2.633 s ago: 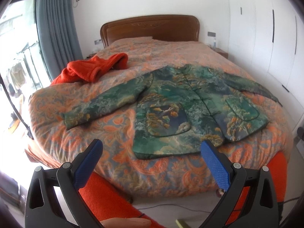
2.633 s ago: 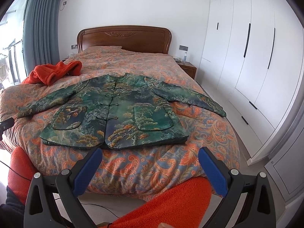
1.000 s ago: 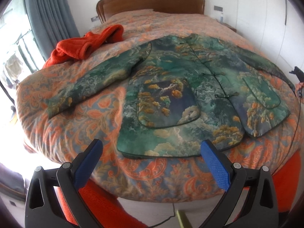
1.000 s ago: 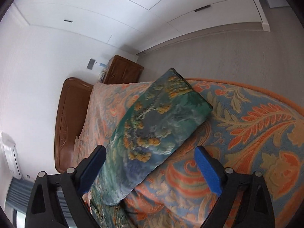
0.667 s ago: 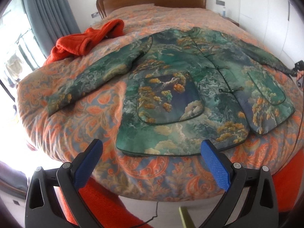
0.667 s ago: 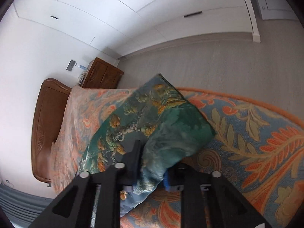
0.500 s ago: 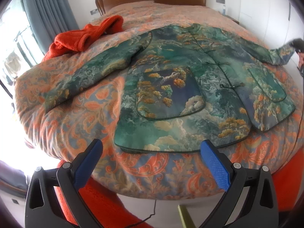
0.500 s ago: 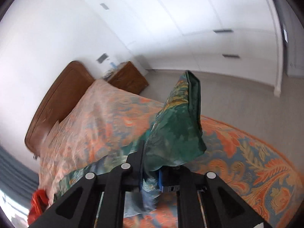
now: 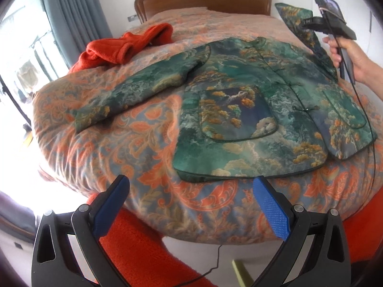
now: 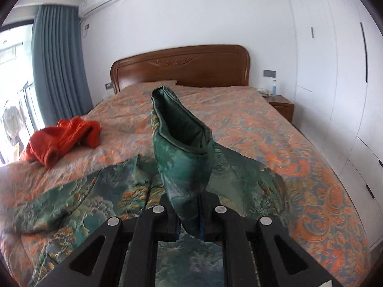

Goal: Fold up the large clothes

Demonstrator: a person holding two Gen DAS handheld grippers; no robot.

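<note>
A green patterned padded jacket (image 9: pixel 251 110) lies front-up on the bed, its left sleeve (image 9: pixel 134 95) stretched out flat. My right gripper (image 10: pixel 189 217) is shut on the cuff of the right sleeve (image 10: pixel 182 148) and holds it raised above the jacket's body; it also shows in the left wrist view (image 9: pixel 308 21), held by a hand at the far right. My left gripper (image 9: pixel 191 203) is open and empty, hovering off the bed's foot edge, short of the jacket's hem.
The bed has an orange paisley cover (image 9: pixel 124 148) and a wooden headboard (image 10: pixel 182 64). A red garment (image 9: pixel 124 43) lies crumpled at the far left of the bed. A nightstand (image 10: pixel 280 105) and white wardrobes (image 10: pixel 335 76) are on the right. A cable (image 9: pixel 363 110) trails over the jacket.
My right gripper closed on the right sleeve's cuff, lifted it off the bed and swung it in over the jacket. My left gripper stayed open and drifted slightly closer to the bed.
</note>
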